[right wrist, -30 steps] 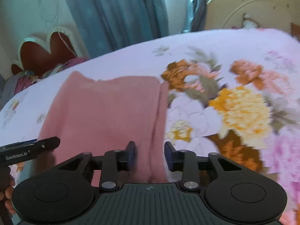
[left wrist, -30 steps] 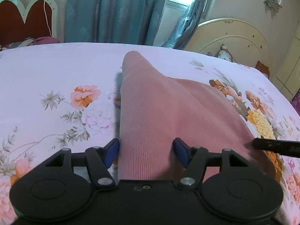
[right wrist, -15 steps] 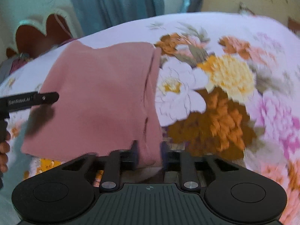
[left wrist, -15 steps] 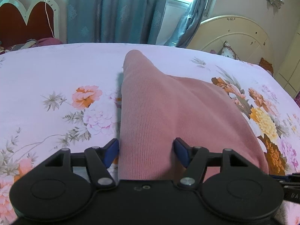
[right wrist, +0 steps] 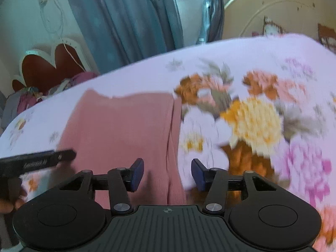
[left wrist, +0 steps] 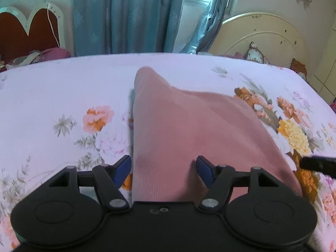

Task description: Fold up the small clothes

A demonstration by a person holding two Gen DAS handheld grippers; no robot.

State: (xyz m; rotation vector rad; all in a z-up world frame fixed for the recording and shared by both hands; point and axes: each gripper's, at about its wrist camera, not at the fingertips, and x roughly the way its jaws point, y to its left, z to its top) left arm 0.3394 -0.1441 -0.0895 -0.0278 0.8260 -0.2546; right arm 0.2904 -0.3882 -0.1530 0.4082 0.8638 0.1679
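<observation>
left gripper (left wrist: 163, 168): agape | right gripper (right wrist: 167, 173): just opened (blurred, seemingly gripping nothing) | pink garment (left wrist: 189, 130): flat

A: What colour is the ribbed knit garment (left wrist: 189, 130)?
B: Dusty pink, on a pale lilac bedsheet (left wrist: 63, 88) printed with orange, yellow and pink flowers.
A: The curtains (left wrist: 126, 14)?
B: Teal, faintly patterned

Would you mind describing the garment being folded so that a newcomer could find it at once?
Start at the bed, which is covered by a pale floral sheet and fills both views. On it lies a dusty-pink ribbed knit garment, folded, with one narrow end pointing toward the blue curtains. It is the only plain, single-coloured cloth on the sheet; everything around it is printed flowers.
</observation>
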